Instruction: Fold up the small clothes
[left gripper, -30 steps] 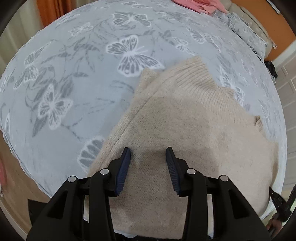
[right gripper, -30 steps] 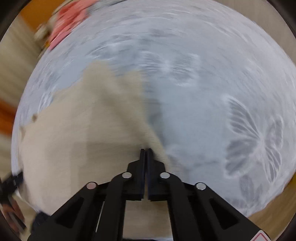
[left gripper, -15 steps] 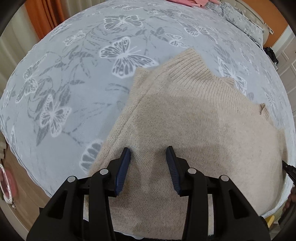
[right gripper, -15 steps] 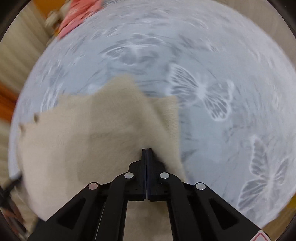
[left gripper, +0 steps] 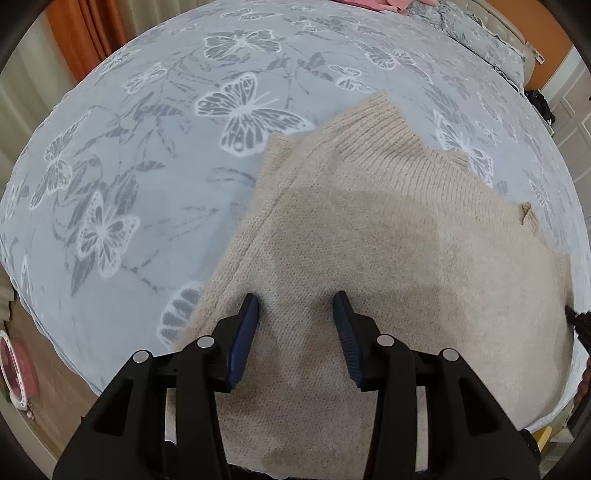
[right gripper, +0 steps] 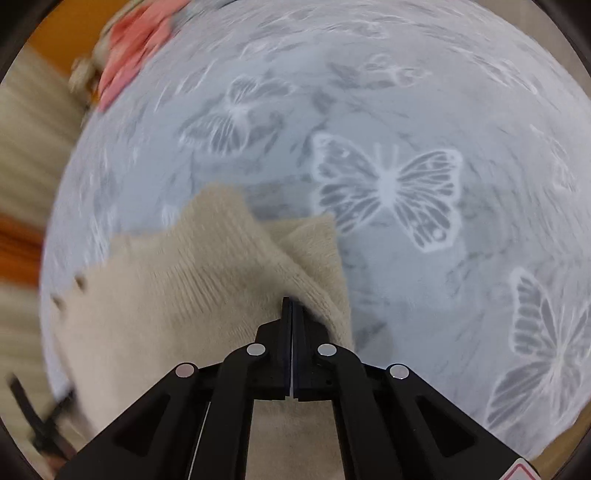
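Note:
A beige knitted sweater lies spread on the bed, its ribbed collar pointing away. My left gripper is open and empty, with its blue pads just above the sweater's body near its left side seam. In the right wrist view the same sweater shows with one edge lifted into a fold. My right gripper is shut on that lifted edge of the sweater.
The bed is covered by a grey blanket with white butterflies. Pink clothes lie at the far end of the bed. The bed edge and wooden floor are at lower left. Orange curtains hang beyond.
My right gripper has swung across the bed with the sweater edge in it, and the fold has risen. The left gripper has stayed open over the sweater.

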